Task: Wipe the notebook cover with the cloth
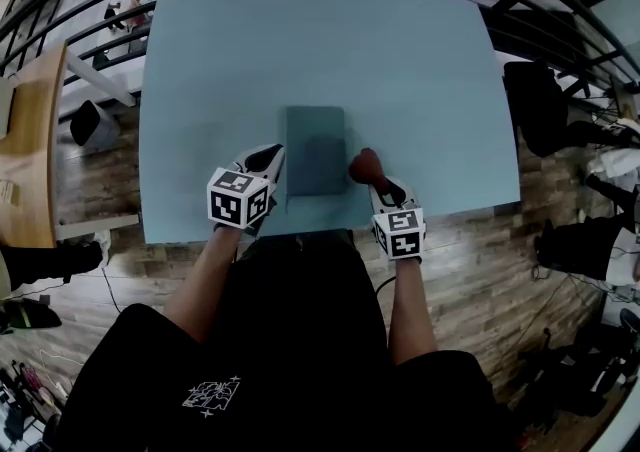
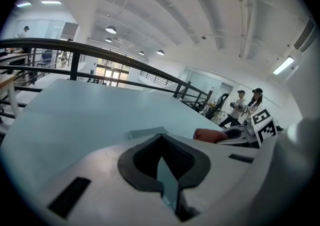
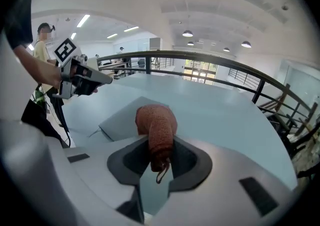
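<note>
A grey-blue notebook (image 1: 315, 150) lies flat near the front edge of the light blue table (image 1: 320, 50). My left gripper (image 1: 273, 157) sits at the notebook's left edge with its jaws shut and nothing visible between them; in the left gripper view the notebook (image 2: 147, 132) shows just beyond the tips (image 2: 160, 138). My right gripper (image 1: 373, 180) is shut on a bunched reddish-brown cloth (image 1: 364, 167) just off the notebook's right edge. In the right gripper view the cloth (image 3: 156, 125) sticks up from the jaws, with the notebook (image 3: 122, 117) to its left.
A black railing (image 1: 520, 0) rings the table's far side. A wooden desk (image 1: 30, 150) stands to the left, dark chairs and bags (image 1: 545, 105) to the right. People (image 2: 245, 105) stand in the background. The table's front edge (image 1: 320, 230) runs close to my body.
</note>
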